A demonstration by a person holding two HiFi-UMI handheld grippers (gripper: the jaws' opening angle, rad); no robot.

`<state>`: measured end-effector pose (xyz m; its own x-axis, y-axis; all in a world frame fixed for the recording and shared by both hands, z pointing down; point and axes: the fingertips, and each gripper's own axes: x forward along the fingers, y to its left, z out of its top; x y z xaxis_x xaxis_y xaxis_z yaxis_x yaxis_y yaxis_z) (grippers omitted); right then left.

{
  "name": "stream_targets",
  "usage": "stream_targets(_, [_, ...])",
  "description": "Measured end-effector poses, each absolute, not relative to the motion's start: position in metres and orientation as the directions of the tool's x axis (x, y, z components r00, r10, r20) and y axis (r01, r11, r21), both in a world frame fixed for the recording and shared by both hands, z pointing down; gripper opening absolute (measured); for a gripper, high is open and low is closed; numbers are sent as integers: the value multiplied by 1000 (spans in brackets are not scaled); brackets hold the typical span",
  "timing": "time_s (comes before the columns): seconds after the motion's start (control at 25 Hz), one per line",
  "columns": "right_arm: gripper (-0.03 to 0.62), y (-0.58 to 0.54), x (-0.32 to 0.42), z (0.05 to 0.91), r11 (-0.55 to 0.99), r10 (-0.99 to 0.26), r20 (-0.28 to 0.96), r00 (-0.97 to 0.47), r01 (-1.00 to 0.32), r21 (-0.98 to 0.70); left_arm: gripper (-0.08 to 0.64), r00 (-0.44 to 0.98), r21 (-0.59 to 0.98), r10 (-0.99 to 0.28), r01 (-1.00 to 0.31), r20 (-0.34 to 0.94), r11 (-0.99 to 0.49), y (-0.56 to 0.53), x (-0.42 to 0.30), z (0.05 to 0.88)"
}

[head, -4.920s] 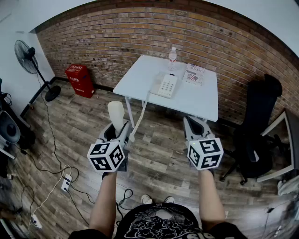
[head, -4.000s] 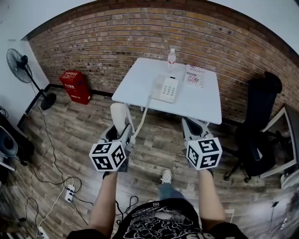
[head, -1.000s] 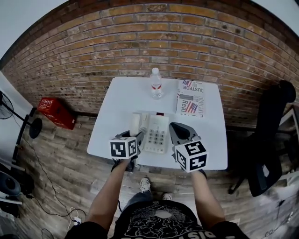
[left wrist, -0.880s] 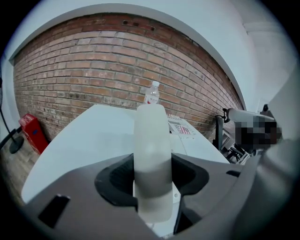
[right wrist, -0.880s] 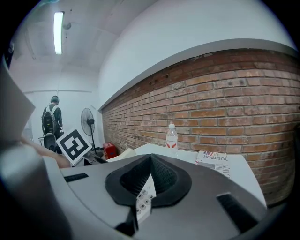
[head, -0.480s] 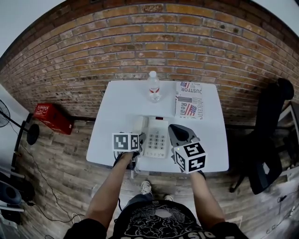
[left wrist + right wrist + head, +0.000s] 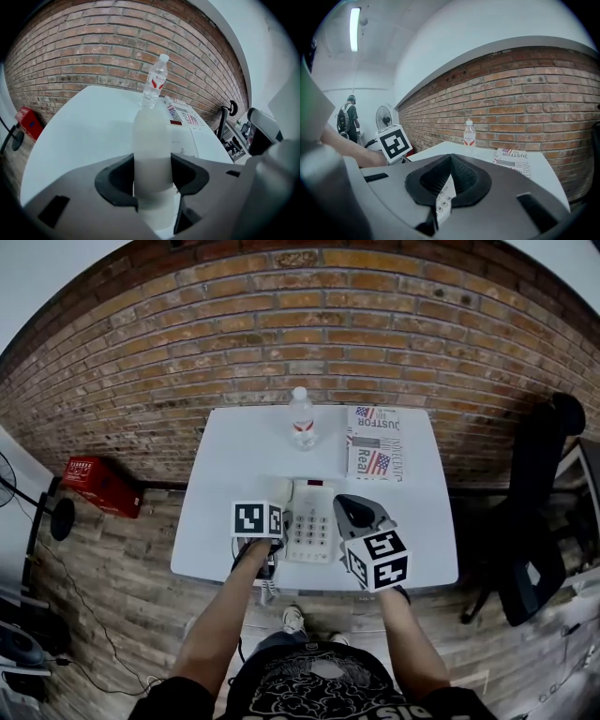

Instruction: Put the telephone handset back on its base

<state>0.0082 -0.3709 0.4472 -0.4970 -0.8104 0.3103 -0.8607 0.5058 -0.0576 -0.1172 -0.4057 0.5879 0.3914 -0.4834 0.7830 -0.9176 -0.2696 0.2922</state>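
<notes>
Compared with few seconds ago, I am no longer out on floor. Left gripper is clenched on white plastic handset, now over white table, above left part of white keypad telephone base. It seems not seated; lowering remains. Right gripper is pressed together, empty, hovering beside base.

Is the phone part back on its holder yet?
Not yet. Done: the white plastic telephone handset is already over the white table, right beside the white push-button telephone base. In hand: the left gripper is clamped on it; the right gripper is shut and empty. Left: lower it onto the base and let go.
</notes>
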Motion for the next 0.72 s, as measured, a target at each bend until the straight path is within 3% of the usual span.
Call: stream_targets(0.72, [2,-373,3,458,506,-800,334,-498,-860,-68,229,413,296,-488,-907,769,-301,-407,-115,589])
